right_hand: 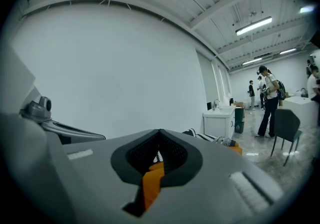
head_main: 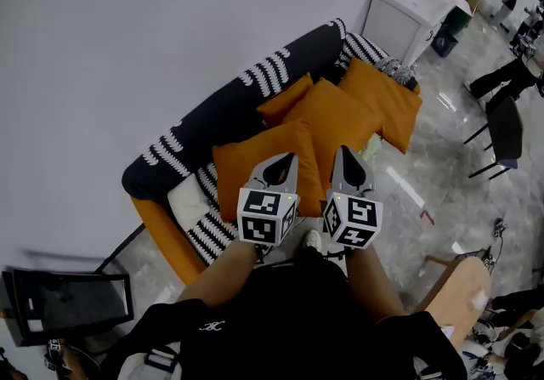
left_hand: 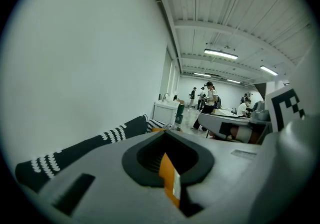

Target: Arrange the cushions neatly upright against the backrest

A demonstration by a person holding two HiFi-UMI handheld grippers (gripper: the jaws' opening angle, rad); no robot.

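Observation:
Several orange cushions lie slumped on a sofa with a black-and-white striped backrest [head_main: 212,119]. One cushion [head_main: 246,167] is nearest, a large one [head_main: 336,115] is in the middle, and another [head_main: 391,98] hangs off the far end. My left gripper [head_main: 291,157] and right gripper [head_main: 342,150] are side by side above the near cushions, both shut and empty. In the left gripper view the shut gripper [left_hand: 163,133] points along the striped backrest [left_hand: 100,140]. In the right gripper view the shut gripper [right_hand: 159,132] has orange fabric [right_hand: 151,180] showing through its opening.
A white wall runs behind the sofa. A white sink cabinet [head_main: 412,13] stands past the sofa's far end, and a black chair [head_main: 503,132] is on the marble floor at right. A dark screen [head_main: 68,302] sits at lower left. People [left_hand: 210,98] stand in the background.

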